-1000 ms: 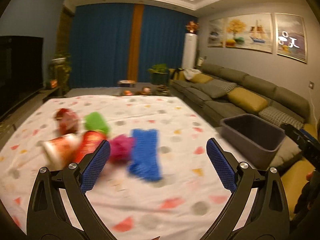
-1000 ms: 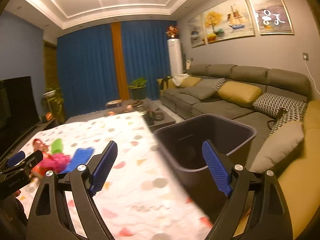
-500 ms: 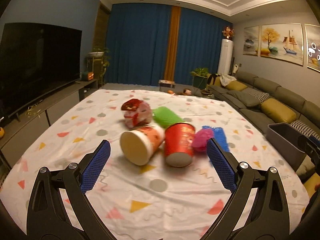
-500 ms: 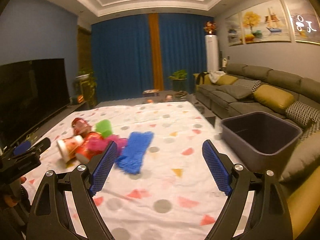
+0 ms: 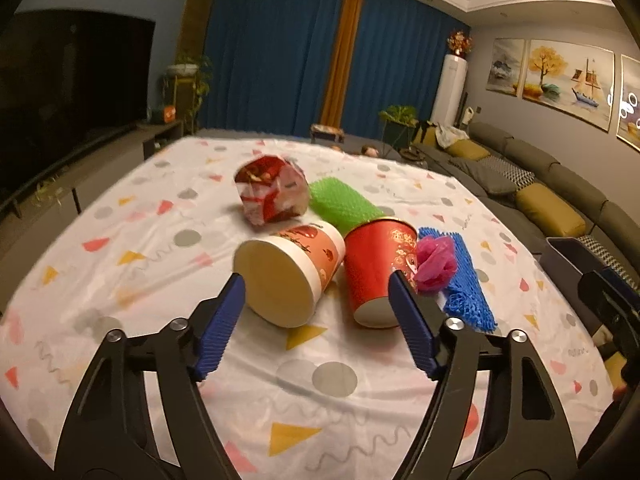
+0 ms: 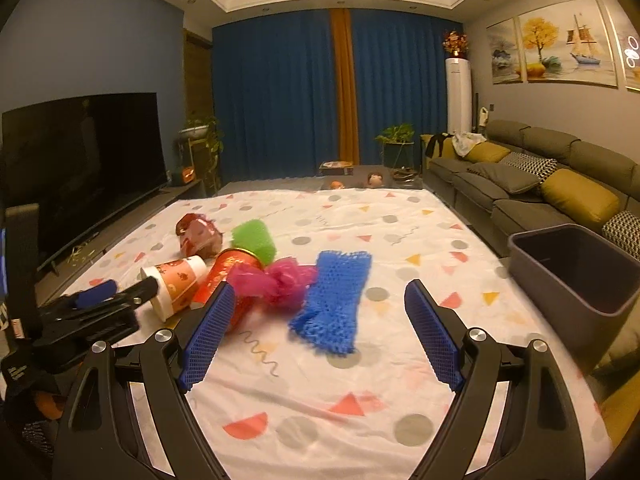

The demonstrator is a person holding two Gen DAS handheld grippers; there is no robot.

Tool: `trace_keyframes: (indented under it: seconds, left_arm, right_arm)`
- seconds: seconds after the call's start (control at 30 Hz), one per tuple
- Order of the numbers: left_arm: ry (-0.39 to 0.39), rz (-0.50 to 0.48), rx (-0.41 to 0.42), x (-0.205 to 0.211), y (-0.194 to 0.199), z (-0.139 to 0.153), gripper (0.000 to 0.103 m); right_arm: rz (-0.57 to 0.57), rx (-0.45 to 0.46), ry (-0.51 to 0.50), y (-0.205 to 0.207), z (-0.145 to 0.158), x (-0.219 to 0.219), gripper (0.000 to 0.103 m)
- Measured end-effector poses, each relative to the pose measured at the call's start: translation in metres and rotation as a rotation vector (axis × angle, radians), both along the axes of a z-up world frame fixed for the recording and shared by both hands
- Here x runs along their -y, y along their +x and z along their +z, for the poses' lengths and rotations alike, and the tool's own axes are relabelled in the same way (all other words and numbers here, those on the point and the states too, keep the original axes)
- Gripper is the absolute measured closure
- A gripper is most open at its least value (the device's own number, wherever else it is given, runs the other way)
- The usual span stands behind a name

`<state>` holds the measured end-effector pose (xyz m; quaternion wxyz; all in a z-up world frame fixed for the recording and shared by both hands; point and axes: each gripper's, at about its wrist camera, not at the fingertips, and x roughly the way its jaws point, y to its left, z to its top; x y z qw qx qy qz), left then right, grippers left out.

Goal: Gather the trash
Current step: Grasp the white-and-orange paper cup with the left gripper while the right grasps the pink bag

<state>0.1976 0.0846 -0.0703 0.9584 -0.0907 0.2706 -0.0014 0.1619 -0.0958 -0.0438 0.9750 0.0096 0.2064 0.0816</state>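
Trash lies in a heap on the patterned white cloth (image 5: 160, 240): a white paper cup (image 5: 286, 276) on its side, a red cup (image 5: 376, 268), a crumpled red wrapper (image 5: 272, 192), green foam net (image 5: 344, 204), pink net ball (image 5: 436, 260) and blue foam net (image 5: 464, 280). My left gripper (image 5: 316, 304) is just short of the two cups, its jaws closing, with the white cup's base between the tips and not touched. My right gripper (image 6: 320, 316) is open above the cloth, the blue foam net (image 6: 336, 300) lying ahead between its fingers. The left gripper (image 6: 112, 292) shows at that view's left.
A dark grey bin (image 6: 576, 272) stands at the cloth's right edge beside a grey sofa (image 6: 540, 180) with yellow cushions. A large TV (image 6: 80, 168) on a low stand lines the left wall. Blue curtains and plants close the far end.
Both views swung left from the bin toward the trash heap. My left gripper has come close to the cups and its jaws have narrowed. My right gripper now faces the blue net, still open.
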Motion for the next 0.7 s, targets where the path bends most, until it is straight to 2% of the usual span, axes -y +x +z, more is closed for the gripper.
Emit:
trace_keyframes:
  seconds: [0.17, 0.27, 0.37, 0.43, 0.53, 0.7]
  left_arm:
    - [-0.065, -0.012, -0.060, -0.010, 0.021, -0.012, 0.046]
    - [-0.094, -0.019, -0.070, -0.014, 0.029, -0.015, 0.058]
    - [-0.118, -0.036, -0.079, -0.016, 0.037, -0.017, 0.074]
    - [-0.135, -0.051, -0.086, -0.018, 0.041, -0.018, 0.090]
    - [-0.161, -0.081, -0.089, -0.018, 0.044, -0.020, 0.101]
    - [-0.183, -0.114, -0.056, -0.019, 0.041, -0.019, 0.102]
  right_arm:
    - [0.015, -0.017, -0.006, 0.015, -0.003, -0.012, 0.019]
    - [0.023, -0.029, -0.011, 0.024, -0.004, -0.019, 0.019]
    - [0.036, -0.043, -0.018, 0.036, -0.006, -0.030, 0.019]
    - [0.047, -0.057, -0.022, 0.045, -0.009, -0.039, 0.020]
    - [0.056, -0.084, -0.023, 0.057, -0.015, -0.048, 0.025]
    - [0.067, -0.135, -0.017, 0.077, -0.027, -0.064, 0.037]
